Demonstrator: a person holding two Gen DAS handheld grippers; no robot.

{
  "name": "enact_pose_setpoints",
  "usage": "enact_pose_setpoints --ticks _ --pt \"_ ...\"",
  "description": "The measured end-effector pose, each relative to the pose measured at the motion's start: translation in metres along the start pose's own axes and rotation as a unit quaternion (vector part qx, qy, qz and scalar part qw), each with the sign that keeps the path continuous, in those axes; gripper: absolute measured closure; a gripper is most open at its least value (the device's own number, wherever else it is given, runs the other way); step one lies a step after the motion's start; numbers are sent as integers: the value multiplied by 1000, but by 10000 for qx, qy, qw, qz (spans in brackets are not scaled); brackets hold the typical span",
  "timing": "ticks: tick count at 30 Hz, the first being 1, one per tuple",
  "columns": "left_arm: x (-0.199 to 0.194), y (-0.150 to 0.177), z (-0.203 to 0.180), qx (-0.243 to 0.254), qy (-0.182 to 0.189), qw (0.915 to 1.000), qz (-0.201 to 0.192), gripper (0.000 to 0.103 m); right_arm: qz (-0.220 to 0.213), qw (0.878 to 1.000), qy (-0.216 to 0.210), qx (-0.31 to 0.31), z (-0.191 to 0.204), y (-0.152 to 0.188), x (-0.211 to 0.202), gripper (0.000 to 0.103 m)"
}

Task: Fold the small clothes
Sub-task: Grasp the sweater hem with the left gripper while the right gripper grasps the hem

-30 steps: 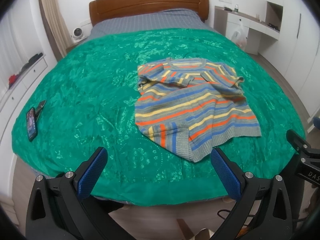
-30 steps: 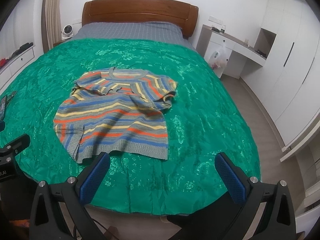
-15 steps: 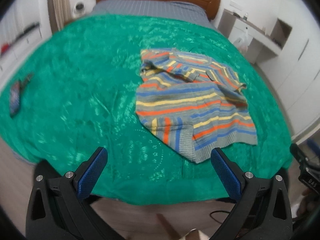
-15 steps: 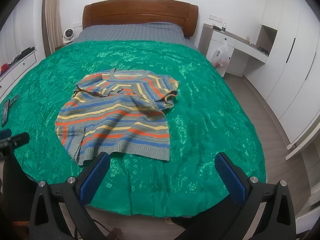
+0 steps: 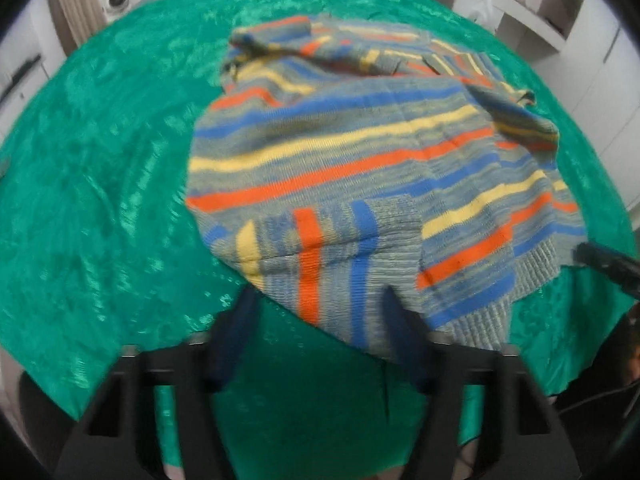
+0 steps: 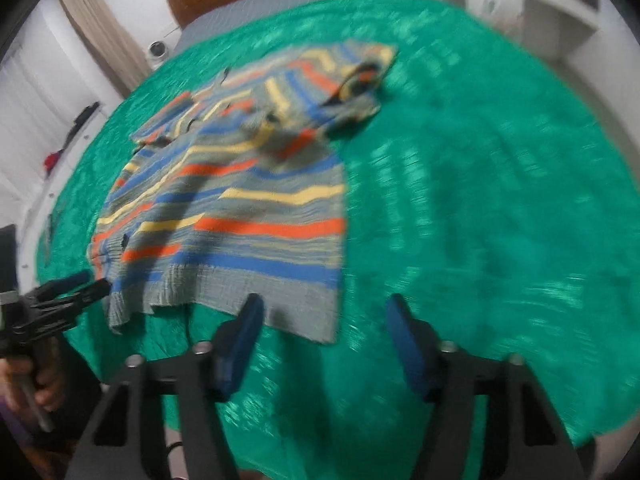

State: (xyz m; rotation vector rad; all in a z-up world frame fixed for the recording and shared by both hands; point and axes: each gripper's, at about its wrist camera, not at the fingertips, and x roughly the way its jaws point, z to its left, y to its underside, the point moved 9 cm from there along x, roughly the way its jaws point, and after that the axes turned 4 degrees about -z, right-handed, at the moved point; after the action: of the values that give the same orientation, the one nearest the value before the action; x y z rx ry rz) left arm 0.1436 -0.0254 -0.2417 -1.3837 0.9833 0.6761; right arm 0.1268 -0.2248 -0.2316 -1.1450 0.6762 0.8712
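So basically nothing is properly folded yet, as far as I can judge. The sweater (image 5: 360,152) lies on the green bedspread (image 5: 100,160), toward the near edge of the bed, mostly flat but messy: one sleeve (image 5: 320,248) is flopped across the lower front, and the top end near the collar is rumpled, with the other sleeve bunched up on it. I'd call that a loose start at best. The whole job is left: smooth it out, tuck the sleeves in, fold the body over.

Pose-wise, both hands are low and tilted steeply down at the near hem. The left gripper (image 5: 316,324) sits right at the bottom edge of that flopped sleeve, with the cloth's edge just reaching between the fingertips. Its jaws have just been closing, but the pads aren't pressing on any cloth that I can see, so it grasps nothing. The right gripper (image 6: 320,332) is at the hem's right corner (image 6: 312,320), and that corner pokes in between the fingers. Its jaws have just been closing too, still with a clear gap, so nothing is pinched.

Both views are blurry, so exact contact is hard to call. In the right view you can see the left gripper with the person's hand (image 6: 28,384) on its handle.
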Motion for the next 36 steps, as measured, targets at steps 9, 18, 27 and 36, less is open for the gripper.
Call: enact_pose_setpoints --ticks 9,18,27,36 --pt "-73 27 38 -379 691 9960 -415 99 -47 9993 -369 25 8 29 -71 96" --pt "-62 32 62 -1140 1060 9878 -44 35 351 9992 113 119 -10 77 -63 96" --pt "3 -15 57 -1371 77 9898 388 46 66 9996 271 -15 -10 61 -67 96" --pt "-62 33 94 -698 783 9940 313 99 192 9998 -16 48 1 71 -95 96"
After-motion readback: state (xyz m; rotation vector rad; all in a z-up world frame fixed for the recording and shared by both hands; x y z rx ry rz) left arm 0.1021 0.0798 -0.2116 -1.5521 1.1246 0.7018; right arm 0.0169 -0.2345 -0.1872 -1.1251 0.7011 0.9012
